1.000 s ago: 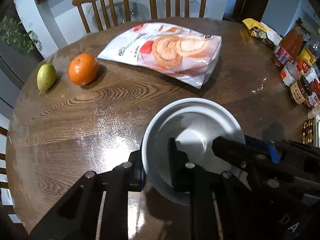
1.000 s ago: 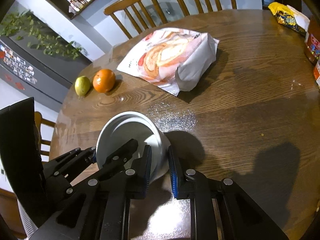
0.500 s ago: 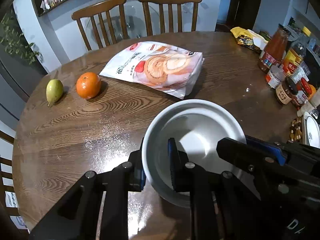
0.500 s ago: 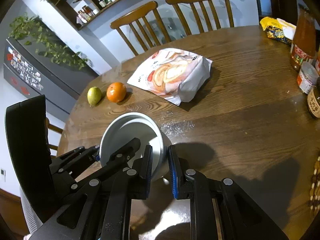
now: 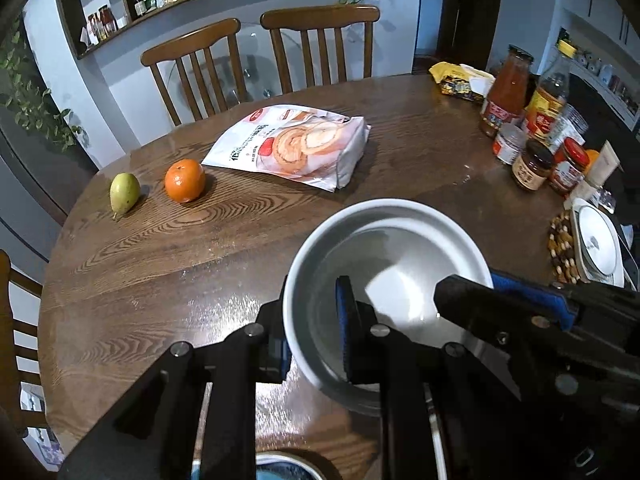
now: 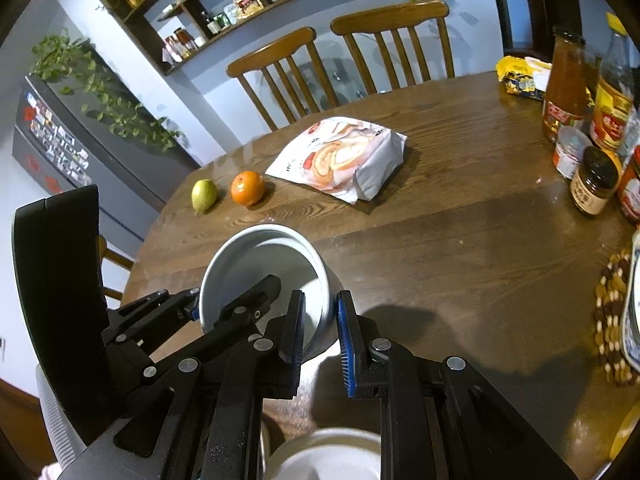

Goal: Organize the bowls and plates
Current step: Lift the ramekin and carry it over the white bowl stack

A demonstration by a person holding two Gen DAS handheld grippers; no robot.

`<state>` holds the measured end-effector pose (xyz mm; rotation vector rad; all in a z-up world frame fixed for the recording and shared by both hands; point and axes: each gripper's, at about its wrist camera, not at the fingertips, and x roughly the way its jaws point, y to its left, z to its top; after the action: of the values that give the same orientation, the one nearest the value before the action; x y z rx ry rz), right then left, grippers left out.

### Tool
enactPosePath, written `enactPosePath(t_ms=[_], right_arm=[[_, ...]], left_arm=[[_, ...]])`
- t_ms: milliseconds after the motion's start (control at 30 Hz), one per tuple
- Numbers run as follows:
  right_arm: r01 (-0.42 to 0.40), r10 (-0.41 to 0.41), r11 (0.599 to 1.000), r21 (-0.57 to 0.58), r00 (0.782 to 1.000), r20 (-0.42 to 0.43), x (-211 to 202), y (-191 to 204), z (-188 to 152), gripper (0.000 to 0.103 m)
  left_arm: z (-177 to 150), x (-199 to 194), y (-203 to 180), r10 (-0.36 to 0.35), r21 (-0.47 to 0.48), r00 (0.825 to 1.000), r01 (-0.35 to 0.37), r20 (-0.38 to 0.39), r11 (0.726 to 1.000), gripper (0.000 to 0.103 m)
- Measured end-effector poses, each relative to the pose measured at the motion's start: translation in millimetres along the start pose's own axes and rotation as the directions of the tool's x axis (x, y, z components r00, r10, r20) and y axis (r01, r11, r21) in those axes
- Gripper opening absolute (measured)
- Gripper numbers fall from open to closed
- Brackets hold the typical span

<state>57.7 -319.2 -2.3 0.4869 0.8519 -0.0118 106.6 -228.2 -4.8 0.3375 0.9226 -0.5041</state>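
1. Counter (image 5: 168,264): round, dark wood grain, with two wooden chairs (image 5: 320,44) at its 12 o'clock edge.
2. Bowl (image 5: 384,256): white and deep, raised clear of the counter and tilted, gripped at opposite sides of its rim by both tongs. In the left wrist view it sits at 5 o'clock from the frame centre.
3. Snack bag (image 5: 296,144): white with a roll-cake print, lying flat at 12 o'clock from the bowl, well apart from it.
4. Left tongs (image 5: 316,320): nearly closed, clamping the bowl's rim at its 8 o'clock side, one pad inside the wall and one outside.
5. Right tongs (image 6: 320,324): nearly closed, clamping the bowl's wall at its 5 o'clock side in the right wrist view, with the wall between the blue pads.
6. Bottles and jars (image 5: 528,128): clustered at the counter's 2 o'clock edge.
7. Orange (image 5: 185,175): resting at 10 o'clock from the bowl.
8. Pear (image 5: 125,192): green, just beside the orange, at its 9 o'clock.
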Motion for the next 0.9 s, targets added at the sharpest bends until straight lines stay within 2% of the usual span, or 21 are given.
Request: enactPosePath(t_ms=[500, 900], right_arm=[[0.003, -0.004, 1.0, 0.013, 0.999, 0.045, -49.7, 5.1, -42.4, 0.019], [0.021, -0.022, 1.0, 0.016, 0.998, 0.059, -72.5, 8.8, -74.9, 0.019]], left_arm=[[-34.8, -45.2, -17.8, -0.031, 0.032, 0.999, 0.03, 0.034, 0.999, 0.016], [-63.7, -66.2, -32.1, -0.036, 0.053, 0.999, 0.034, 0.036, 0.998, 0.016]])
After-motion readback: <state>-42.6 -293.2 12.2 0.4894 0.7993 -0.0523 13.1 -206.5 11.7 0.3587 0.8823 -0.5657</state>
